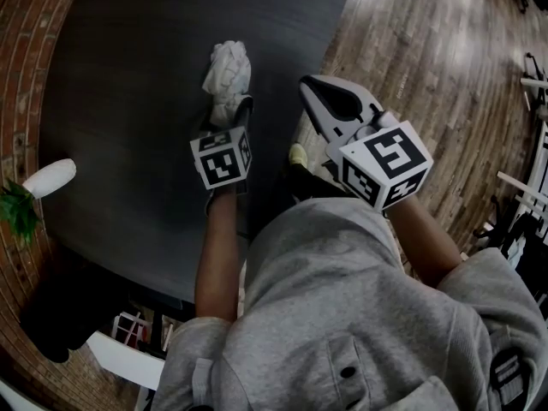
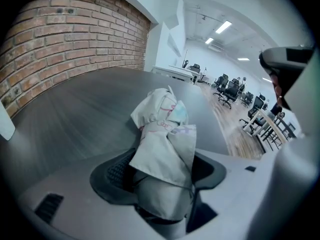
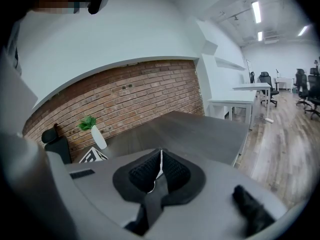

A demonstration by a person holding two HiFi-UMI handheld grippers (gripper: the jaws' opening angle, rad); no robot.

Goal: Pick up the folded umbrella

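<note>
The folded umbrella [image 1: 228,68] is a bunched white bundle with faint pink and blue print. My left gripper [image 1: 231,110] is shut on the folded umbrella, holding it over the dark table [image 1: 120,92]. In the left gripper view the umbrella [image 2: 166,129] fills the space between the black pads [image 2: 116,173] and sticks up past them. My right gripper [image 1: 318,92] hangs to the right, over the table's right edge. Its ribbed pads [image 3: 142,173] meet with nothing between them, and my right gripper [image 3: 160,159] is shut.
A white vase with a green plant [image 1: 44,181] stands at the table's left side by the brick wall [image 1: 26,24]; the vase [image 3: 98,137] also shows in the right gripper view. Wooden floor [image 1: 428,67] lies right of the table. Office chairs and desks [image 2: 230,91] stand farther off.
</note>
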